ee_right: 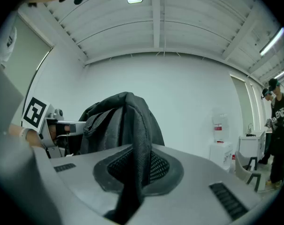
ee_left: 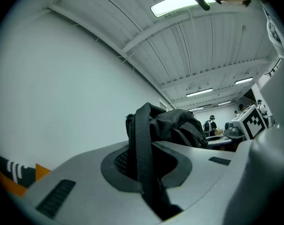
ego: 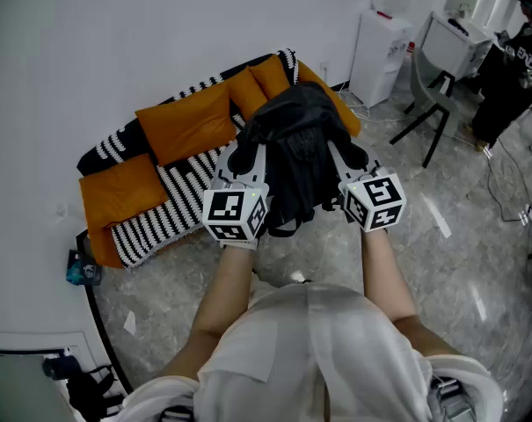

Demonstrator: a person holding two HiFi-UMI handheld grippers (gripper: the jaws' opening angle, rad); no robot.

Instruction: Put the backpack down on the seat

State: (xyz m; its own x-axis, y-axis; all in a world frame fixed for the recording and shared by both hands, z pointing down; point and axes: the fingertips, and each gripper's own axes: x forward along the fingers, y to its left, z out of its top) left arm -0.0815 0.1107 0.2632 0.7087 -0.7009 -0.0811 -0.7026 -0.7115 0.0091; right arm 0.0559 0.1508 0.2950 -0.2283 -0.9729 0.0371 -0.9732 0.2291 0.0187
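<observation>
A black backpack (ego: pixel 296 161) hangs in the air between my two grippers, above the floor in front of the sofa seat (ego: pixel 173 202). My left gripper (ego: pixel 245 161) is shut on one black webbing strap (ee_left: pixel 144 168), which runs between its jaws. My right gripper (ego: pixel 346 165) is shut on the other padded strap (ee_right: pixel 134 172). The bag's bulk (ee_right: pixel 116 121) rises beyond both sets of jaws. The sofa has a black-and-white striped cover and orange cushions (ego: pixel 185 121).
A white cabinet (ego: pixel 378 55) and a grey folding chair (ego: pixel 431 104) stand to the right of the sofa. A person in black (ego: pixel 512 69) stands at the far right. A blue item (ego: pixel 81 269) lies on the marble floor by the sofa's left end.
</observation>
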